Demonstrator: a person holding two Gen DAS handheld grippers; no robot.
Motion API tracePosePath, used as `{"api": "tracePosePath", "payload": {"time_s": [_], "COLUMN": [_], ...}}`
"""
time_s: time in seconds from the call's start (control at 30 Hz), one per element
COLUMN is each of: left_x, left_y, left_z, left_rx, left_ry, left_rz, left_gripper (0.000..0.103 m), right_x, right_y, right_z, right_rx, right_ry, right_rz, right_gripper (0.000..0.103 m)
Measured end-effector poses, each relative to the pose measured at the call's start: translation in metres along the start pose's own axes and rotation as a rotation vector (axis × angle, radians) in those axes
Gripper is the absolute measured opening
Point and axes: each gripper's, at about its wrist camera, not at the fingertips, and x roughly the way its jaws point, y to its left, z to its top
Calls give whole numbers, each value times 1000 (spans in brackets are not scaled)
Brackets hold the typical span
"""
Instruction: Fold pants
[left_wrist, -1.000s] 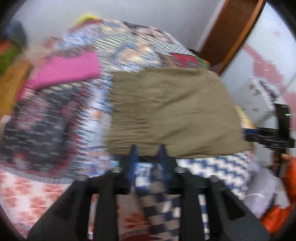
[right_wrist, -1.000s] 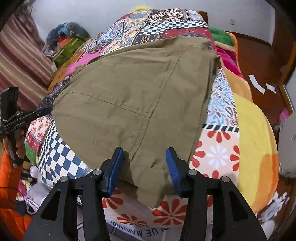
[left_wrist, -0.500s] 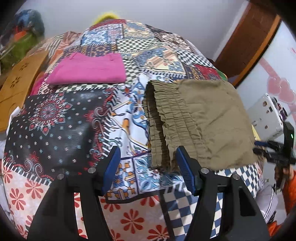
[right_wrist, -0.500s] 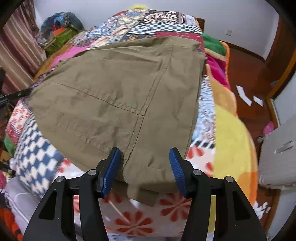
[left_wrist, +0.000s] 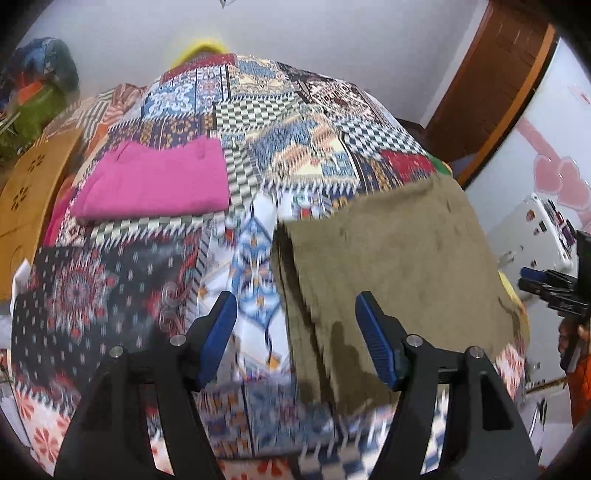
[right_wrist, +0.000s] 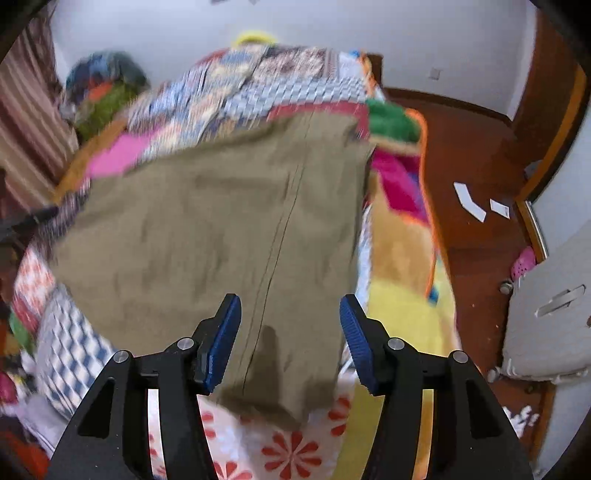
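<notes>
Olive-green pants (left_wrist: 399, 266) lie folded on the patchwork bedspread (left_wrist: 280, 122), at 3 o'clock in the left wrist view. Left tongs (left_wrist: 297, 338) gape wide, holding nothing. Right tongs (right_wrist: 290, 339) likewise wide apart, empty, above the pants' near edge (right_wrist: 221, 221). Folded pink garment (left_wrist: 155, 181) at 10 o'clock.

1. The pants (left_wrist: 391, 266) lie on the bedspread (left_wrist: 288, 122), right of centre in the left wrist view.
2. A folded garment (left_wrist: 155, 184) lies on the bedspread, upper left.
3. The left gripper (left_wrist: 295, 341) sits at bottom centre.
</notes>
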Motion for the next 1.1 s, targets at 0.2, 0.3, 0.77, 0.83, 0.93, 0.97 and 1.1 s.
{"api": "tracePosePath", "payload": {"time_s": [0.2, 0.3, 0.77, 0.83, 0.93, 0.97, 1.1], "left_x": [32, 51, 108, 110, 115, 116, 109], "left_y": [0, 0, -2, 0, 2, 3, 3], "left_z": [36, 45, 53, 53, 54, 54, 52], "left_rx": [-23, -15, -1, 1, -4, -6, 3], "left_ry": [1, 16, 68, 77, 92, 98, 88], "left_rz": [-9, -6, -26, -34, -53, -56, -59], "left_gripper": [67, 66, 55, 55, 54, 54, 53], "right_x": [21, 37, 111, 119, 124, 125, 125], "right_y": [-18, -25, -44, -47, -45, -44, -40], "right_z": [48, 70, 129, 131, 132, 133, 134], "right_rx": [44, 58, 83, 100, 101, 100, 85], "right_ry": [-52, -74, -50, -36, -29, -29, -34], "right_rz": [-15, -11, 24, 60, 84, 92, 104], "right_gripper": [52, 52, 52, 51, 44, 40, 27]}}
